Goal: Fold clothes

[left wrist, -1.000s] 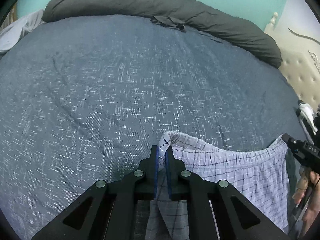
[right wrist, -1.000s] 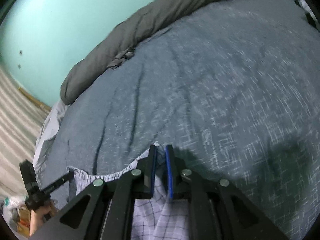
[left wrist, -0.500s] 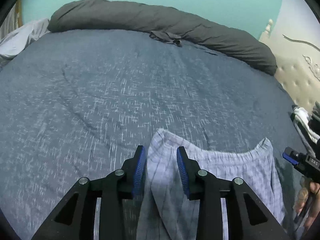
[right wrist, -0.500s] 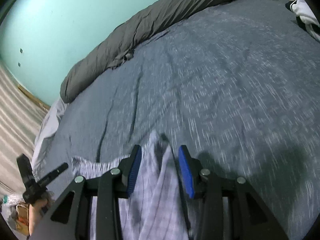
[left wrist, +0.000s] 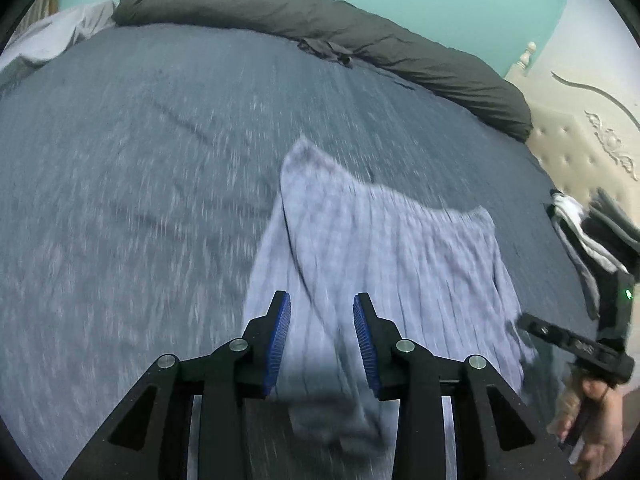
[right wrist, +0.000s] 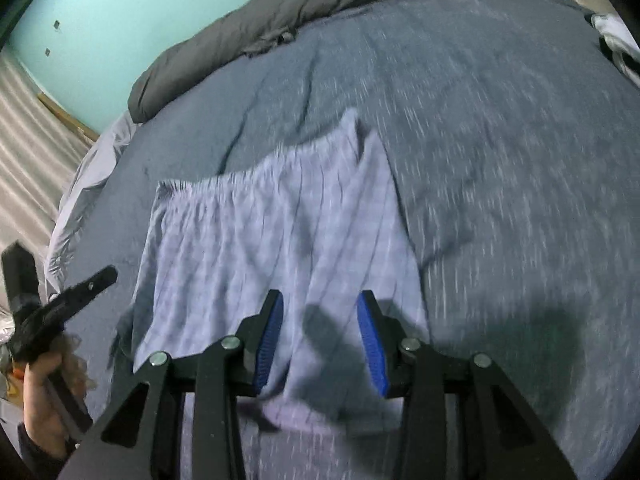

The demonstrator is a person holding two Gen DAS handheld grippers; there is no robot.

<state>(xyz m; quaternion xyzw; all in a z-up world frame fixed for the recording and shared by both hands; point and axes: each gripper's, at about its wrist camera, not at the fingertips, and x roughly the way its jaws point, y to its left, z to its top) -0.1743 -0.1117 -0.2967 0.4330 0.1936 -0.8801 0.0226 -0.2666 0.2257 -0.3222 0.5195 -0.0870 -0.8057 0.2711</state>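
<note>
A pair of light checked shorts lies spread on the blue-grey bedspread, waistband away from me; it also shows in the right wrist view. My left gripper is open and empty, raised over the near left part of the shorts. My right gripper is open and empty, raised over the near right part. Each gripper shows at the edge of the other's view: the right one and the left one. Both views are motion-blurred.
A rolled dark grey duvet lies along the far side of the bed by the teal wall. A cream tufted headboard is at the right. Folded dark and white clothes sit at the right bed edge. A pale sheet hangs at the left.
Both grippers were shut on the waistband corners, then opened and let the shorts drop onto the bed. Both have since pulled back toward me, so more of the shorts shows.
</note>
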